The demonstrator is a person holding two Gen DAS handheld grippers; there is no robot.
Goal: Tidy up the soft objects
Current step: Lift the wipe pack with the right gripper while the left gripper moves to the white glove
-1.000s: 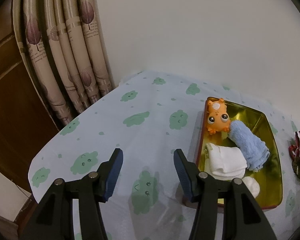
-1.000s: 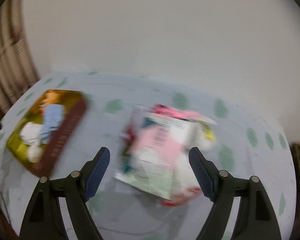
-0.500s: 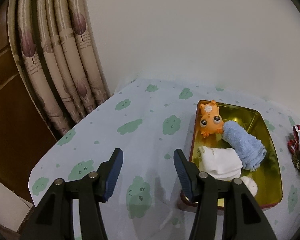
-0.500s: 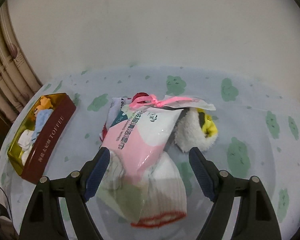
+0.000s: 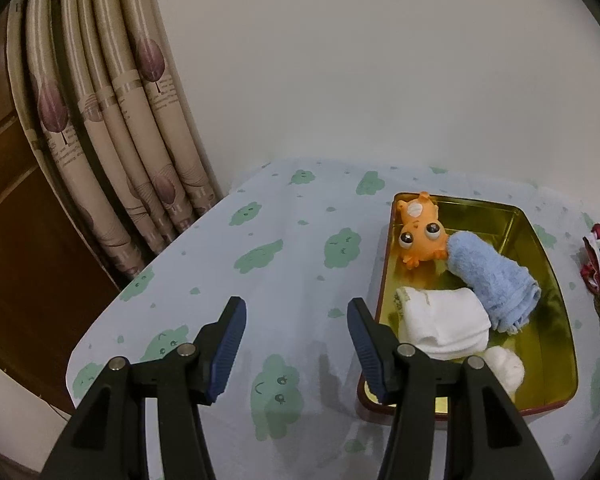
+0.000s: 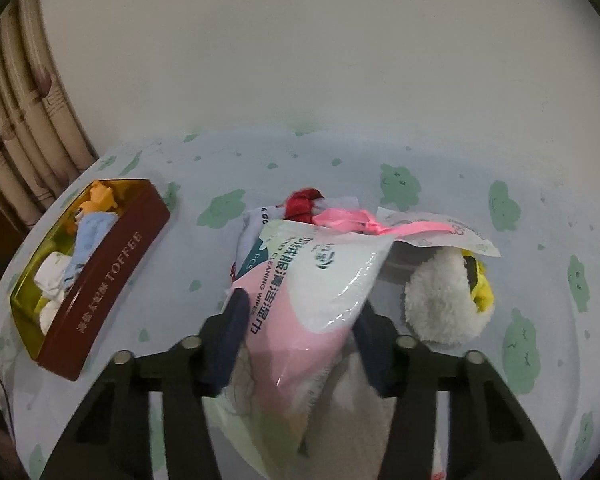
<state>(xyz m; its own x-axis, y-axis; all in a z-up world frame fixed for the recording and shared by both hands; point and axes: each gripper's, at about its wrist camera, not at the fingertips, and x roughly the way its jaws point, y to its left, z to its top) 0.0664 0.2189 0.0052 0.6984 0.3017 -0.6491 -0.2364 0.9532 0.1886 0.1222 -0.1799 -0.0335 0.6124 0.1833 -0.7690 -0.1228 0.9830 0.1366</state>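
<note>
A pink-and-white wipes pack (image 6: 316, 280) lies on top of a pile of soft things on the cloud-print tablecloth. My right gripper (image 6: 300, 312) is down over its near end; the jaws are closing, with the pack between them and both pads against its sides. A fluffy white plush with a yellow part (image 6: 444, 304) sits to the right of the pack. My left gripper (image 5: 296, 308) hangs open and empty over the cloth, left of the gold-lined tin (image 5: 540, 248). In the tin lie an orange toy (image 5: 418, 228), a blue rolled towel (image 5: 492, 276) and a white folded cloth (image 5: 444, 320).
The tin's red wall (image 6: 108, 272) reads TOFFEE and stands left of the pile. A pink ribbon (image 6: 364, 224) and a red fabric piece (image 6: 302, 202) lie behind the pack. Curtains (image 5: 120, 140) hang at the table's far left; the wall runs behind.
My right gripper has come down and forward over the wipes pack, and its jaws have narrowed onto it. The left gripper has stayed open in nearly the same place.
</note>
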